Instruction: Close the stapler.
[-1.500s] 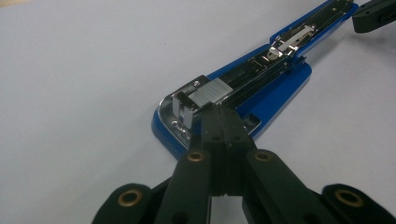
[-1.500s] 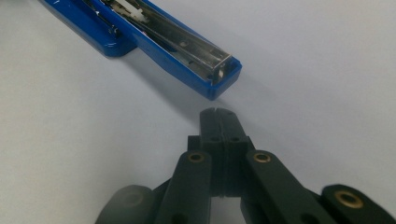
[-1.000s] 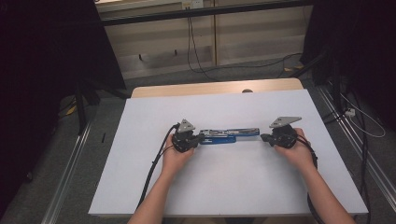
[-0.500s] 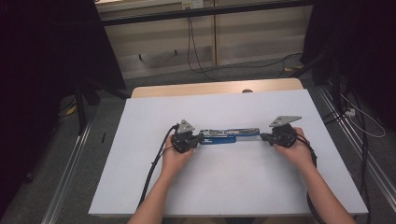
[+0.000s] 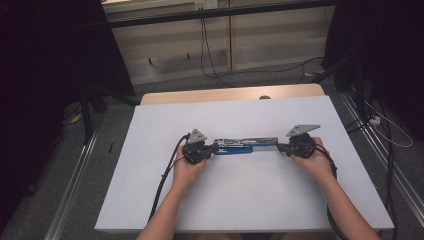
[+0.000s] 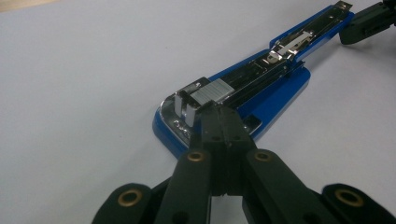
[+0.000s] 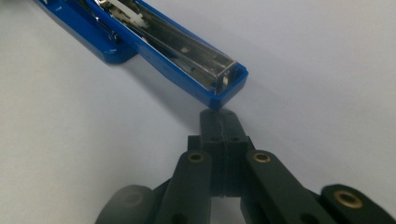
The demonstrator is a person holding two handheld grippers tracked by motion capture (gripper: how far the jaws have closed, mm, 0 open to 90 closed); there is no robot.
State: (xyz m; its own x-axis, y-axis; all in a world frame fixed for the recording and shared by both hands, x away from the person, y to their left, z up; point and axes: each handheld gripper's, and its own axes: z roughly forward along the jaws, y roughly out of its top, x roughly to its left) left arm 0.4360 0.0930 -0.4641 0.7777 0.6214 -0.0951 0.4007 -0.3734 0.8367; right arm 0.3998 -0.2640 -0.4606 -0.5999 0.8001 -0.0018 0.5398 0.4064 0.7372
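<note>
A blue stapler (image 5: 245, 146) lies swung open and flat on the white table (image 5: 250, 200), its metal staple channel facing up. My left gripper (image 5: 210, 148) is at its left end. In the left gripper view the jaws (image 6: 223, 114) are shut together, and their tips rest against the base end of the stapler (image 6: 275, 88) beside a block of staples. My right gripper (image 5: 281, 147) is at the opposite end. In the right gripper view its shut tips (image 7: 219, 116) sit just short of the tip of the stapler's arm (image 7: 177, 46). Neither pair of jaws holds anything.
The table's far wooden edge (image 5: 230, 94) carries a small dark knob (image 5: 265, 97). Metal rails (image 5: 75, 200) run along the floor on both sides, and cables (image 5: 220, 70) trail behind. Black cables from both grippers lie along the person's forearms (image 5: 165, 180).
</note>
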